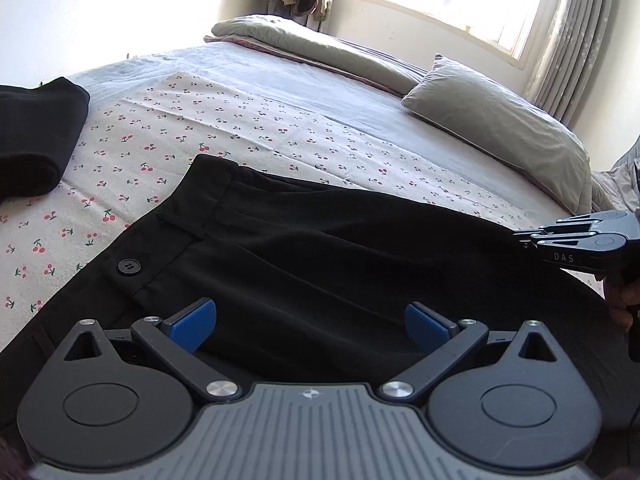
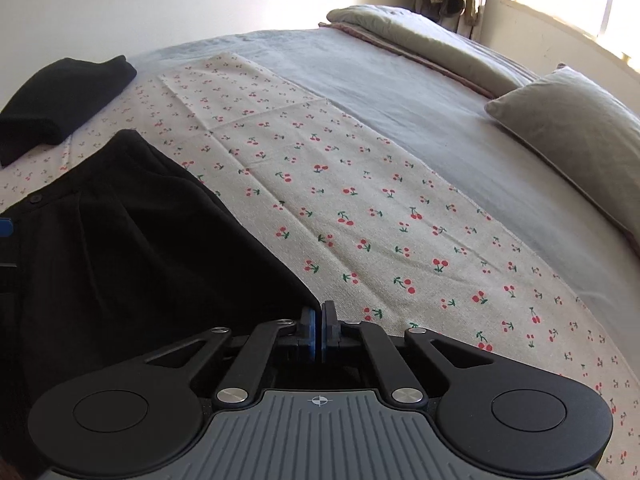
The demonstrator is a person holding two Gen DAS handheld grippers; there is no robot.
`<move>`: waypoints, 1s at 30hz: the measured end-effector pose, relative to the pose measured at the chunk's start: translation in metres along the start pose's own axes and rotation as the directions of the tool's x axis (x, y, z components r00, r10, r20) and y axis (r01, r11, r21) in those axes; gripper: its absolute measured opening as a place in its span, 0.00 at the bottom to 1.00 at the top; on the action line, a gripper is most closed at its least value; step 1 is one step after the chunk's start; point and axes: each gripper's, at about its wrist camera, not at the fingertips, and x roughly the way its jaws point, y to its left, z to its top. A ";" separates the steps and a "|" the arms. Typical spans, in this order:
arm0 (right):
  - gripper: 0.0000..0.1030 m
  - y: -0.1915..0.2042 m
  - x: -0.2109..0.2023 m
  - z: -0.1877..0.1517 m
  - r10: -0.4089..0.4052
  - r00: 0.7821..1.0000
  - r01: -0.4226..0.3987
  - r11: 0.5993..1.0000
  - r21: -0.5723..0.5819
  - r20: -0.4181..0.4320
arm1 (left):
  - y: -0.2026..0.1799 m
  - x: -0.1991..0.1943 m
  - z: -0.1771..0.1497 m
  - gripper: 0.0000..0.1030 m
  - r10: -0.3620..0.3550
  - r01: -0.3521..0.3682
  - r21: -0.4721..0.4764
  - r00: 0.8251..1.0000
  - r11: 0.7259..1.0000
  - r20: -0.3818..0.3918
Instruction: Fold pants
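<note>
The right gripper (image 2: 319,330) has its blue pads pressed together, pinching the edge of the black woven pants (image 2: 132,240) where the cloth ends over the cherry-print cotton sheet (image 2: 360,208). The left gripper (image 1: 311,326) hangs with its jaws wide apart over the same pants, holding nothing, near the buttoned waistband (image 1: 128,266). The pants lie flat along the near edge of the bed, their long axis running from left gripper to right. A folded black garment (image 1: 36,140) rests toward the bed's far left.
</note>
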 end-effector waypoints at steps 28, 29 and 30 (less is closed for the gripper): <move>0.09 0.173 -0.086 -0.135 -0.080 0.996 0.080 0.997 0.018 -0.025 | -0.024 -0.014 -0.054 0.75 -0.217 0.213 -0.041 0.960 0.976 -0.176; 0.15 0.166 -0.092 -0.133 -0.065 0.997 0.067 0.997 0.046 -0.036 | -0.025 -0.015 -0.054 0.75 -0.206 0.204 -0.028 0.965 0.979 -0.165; 0.28 0.158 -0.099 -0.131 -0.055 0.998 0.058 0.996 0.073 -0.034 | -0.026 -0.017 -0.052 0.75 -0.195 0.195 -0.012 0.969 0.981 -0.150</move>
